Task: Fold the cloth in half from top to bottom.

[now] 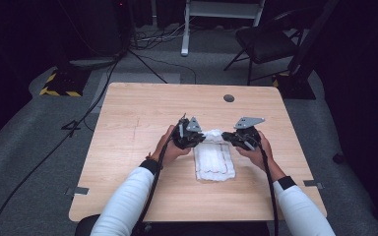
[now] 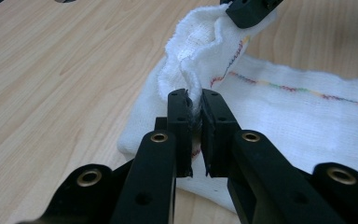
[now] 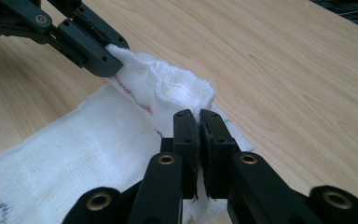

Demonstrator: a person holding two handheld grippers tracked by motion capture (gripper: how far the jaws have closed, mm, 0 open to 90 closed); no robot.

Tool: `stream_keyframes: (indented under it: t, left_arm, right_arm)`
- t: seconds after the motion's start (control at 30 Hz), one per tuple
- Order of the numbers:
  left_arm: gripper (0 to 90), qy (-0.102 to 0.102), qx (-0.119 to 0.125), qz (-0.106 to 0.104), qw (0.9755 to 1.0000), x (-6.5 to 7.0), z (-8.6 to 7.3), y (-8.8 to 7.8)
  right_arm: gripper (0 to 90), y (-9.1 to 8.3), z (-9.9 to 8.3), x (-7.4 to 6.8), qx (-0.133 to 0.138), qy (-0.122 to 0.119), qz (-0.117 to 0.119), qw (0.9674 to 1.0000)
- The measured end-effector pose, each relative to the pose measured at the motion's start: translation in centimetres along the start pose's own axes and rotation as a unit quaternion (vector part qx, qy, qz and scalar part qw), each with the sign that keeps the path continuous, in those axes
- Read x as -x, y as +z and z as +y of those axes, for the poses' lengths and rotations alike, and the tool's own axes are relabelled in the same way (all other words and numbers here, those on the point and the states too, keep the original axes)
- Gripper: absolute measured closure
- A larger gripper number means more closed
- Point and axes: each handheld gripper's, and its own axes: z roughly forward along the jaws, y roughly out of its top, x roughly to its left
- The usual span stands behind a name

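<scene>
A white cloth [image 1: 215, 158] with a coloured stitched line lies folded on the wooden table [image 1: 138, 113], its far edge lifted. My left gripper [image 1: 193, 139] is shut on that edge's left corner; in the left gripper view the cloth [image 2: 200, 51] bunches up between the pads of that gripper [image 2: 195, 105]. My right gripper [image 1: 232, 139] is shut on the right corner; the cloth [image 3: 93, 154] rises in a fold above that gripper [image 3: 198, 122]. Each gripper view shows the other gripper holding the far corner: the right gripper [image 2: 249, 10] and the left gripper [image 3: 107, 60].
A round hole [image 1: 229, 98] sits near the table's far edge. Beyond the table stand a black chair [image 1: 266, 42], a white frame [image 1: 187, 29] and cables on the grey floor. Bare wood lies left, right and in front of the cloth.
</scene>
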Motion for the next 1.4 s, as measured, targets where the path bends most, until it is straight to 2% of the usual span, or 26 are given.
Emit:
stream_keyframes:
  t: [0.43,0.47,0.67,0.8,1.0,1.4]
  left_arm:
    - [83.0,0.016,0.015,-0.014,0.9997,1.9,-0.7,-1.8]
    - [82.9,0.024,0.015,-0.013,0.9995,2.3,-0.8,-2.1]
    - [82.6,0.033,0.019,-0.024,0.9990,3.5,-1.0,-2.8]
    - [82.5,0.051,0.008,-0.025,0.9983,4.2,-1.2,-2.8]
    - [81.8,0.060,0.001,-0.032,0.9977,5.0,-1.5,-2.9]
    - [79.3,0.080,-0.013,-0.043,0.9957,7.0,-2.4,-2.9]
  right_arm:
    - [85.8,-1.7,-1.2,-1.5,0.006,-0.011,0.033,0.9994]
    - [85.7,-2.0,-1.2,-1.7,0.008,-0.012,0.036,0.9992]
    - [85.7,-3.1,-1.5,-2.3,0.016,-0.018,0.049,0.9985]
    - [85.6,-3.4,-1.9,-3.0,0.011,-0.026,0.056,0.9980]
    - [85.5,-3.6,-2.7,-4.1,0.000,-0.038,0.071,0.9967]
    - [84.9,-4.5,-4.0,-5.0,-0.006,-0.049,0.084,0.9952]
